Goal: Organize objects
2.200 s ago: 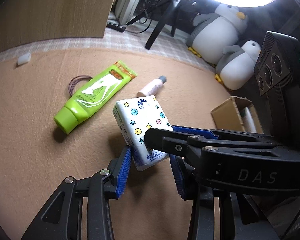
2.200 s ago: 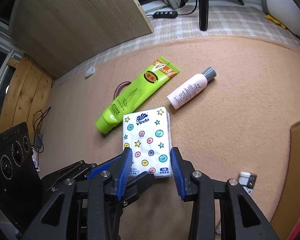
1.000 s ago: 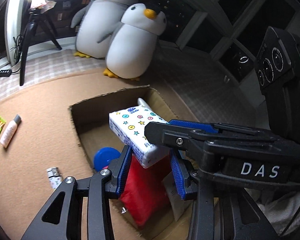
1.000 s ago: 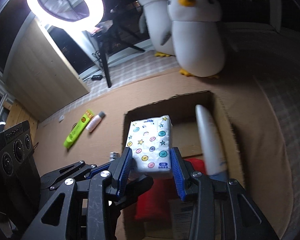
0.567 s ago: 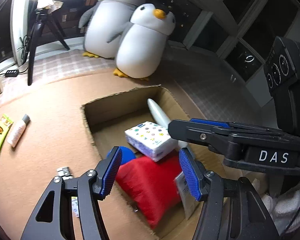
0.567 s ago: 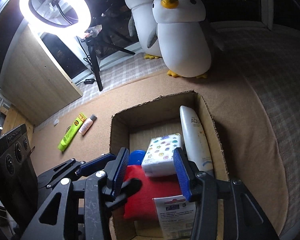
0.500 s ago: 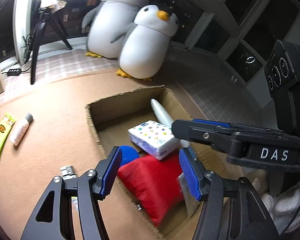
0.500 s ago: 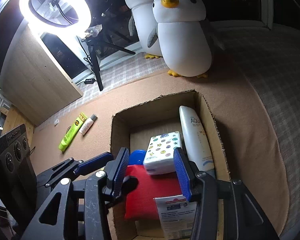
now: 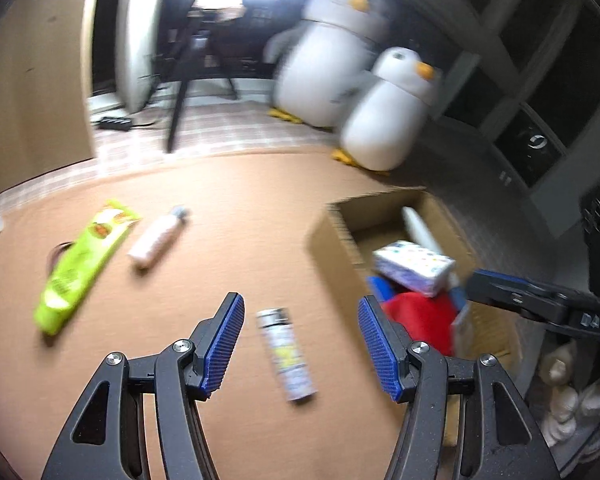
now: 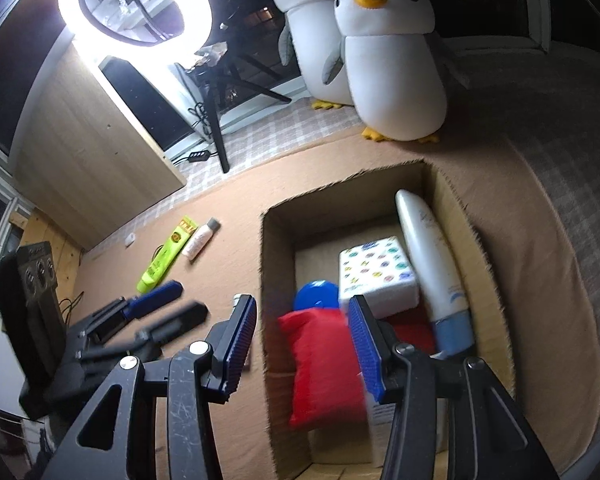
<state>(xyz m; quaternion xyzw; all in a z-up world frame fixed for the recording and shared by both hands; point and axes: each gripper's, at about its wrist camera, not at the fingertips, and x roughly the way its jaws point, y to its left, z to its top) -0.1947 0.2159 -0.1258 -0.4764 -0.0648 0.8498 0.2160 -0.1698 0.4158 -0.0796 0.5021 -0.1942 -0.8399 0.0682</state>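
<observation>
Since half a second ago the left gripper (image 9: pixel 300 344) has swung away from the cardboard box (image 9: pixel 332 236) toward the loose things on the carpet.

Left wrist view: its fingers stand wide apart, empty, around a small tube (image 9: pixel 286 354) at lower centre. That tube looks light, stiff and smooth; taking it across the middle of its body seems safest. A green tube (image 9: pixel 80 264) and a pink bottle (image 9: pixel 156 238) lie at middle left.

Right wrist view: the right gripper (image 10: pixel 302 342) hangs over the box with its fingers apart, holding nothing. The tissue pack (image 10: pixel 374 276), soft and squashable, lies inside at centre right, beside a white bottle (image 10: pixel 432 264) and a red pouch (image 10: pixel 324 364).
</observation>
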